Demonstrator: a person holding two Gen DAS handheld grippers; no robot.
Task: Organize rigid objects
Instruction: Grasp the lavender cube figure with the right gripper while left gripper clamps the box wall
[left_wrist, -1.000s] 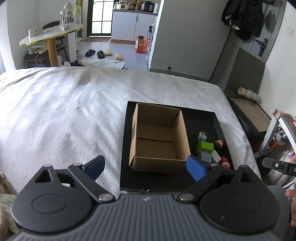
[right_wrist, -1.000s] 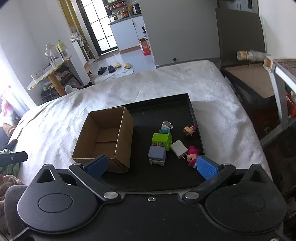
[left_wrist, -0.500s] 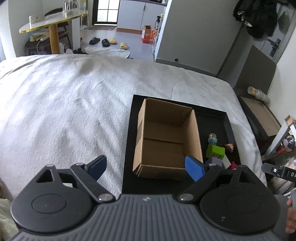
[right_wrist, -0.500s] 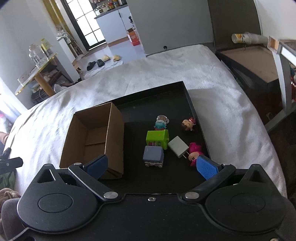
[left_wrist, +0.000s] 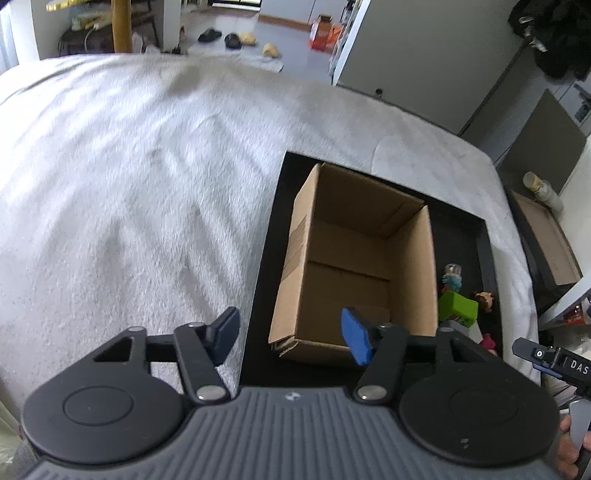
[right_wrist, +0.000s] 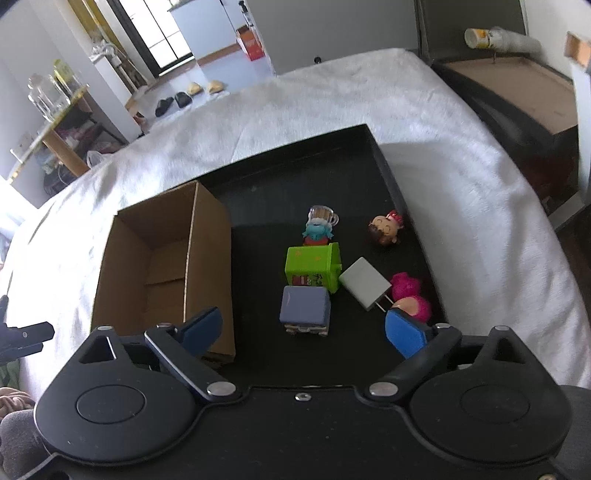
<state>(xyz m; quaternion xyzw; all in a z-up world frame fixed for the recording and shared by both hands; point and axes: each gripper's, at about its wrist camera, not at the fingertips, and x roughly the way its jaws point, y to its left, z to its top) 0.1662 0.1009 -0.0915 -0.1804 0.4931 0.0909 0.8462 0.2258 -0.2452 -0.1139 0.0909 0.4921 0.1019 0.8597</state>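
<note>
Toys (right_wrist: 314, 266) all loose on black tray (right_wrist: 384, 158), right of cardboard box (right_wrist: 166, 258); box empty, nothing sorted yet. Left gripper (left_wrist: 291, 336) closing over box's near edge, nothing gripped. Right gripper (right_wrist: 303, 325) closing above blue-grey block (right_wrist: 306, 305), nothing gripped.

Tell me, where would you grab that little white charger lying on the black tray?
Probably across the white charger's two flat, broad faces, coming from above with the right gripper. Its prongs point toward the pink toy, so stay off that end; the boxy body offers parallel sides.
</note>
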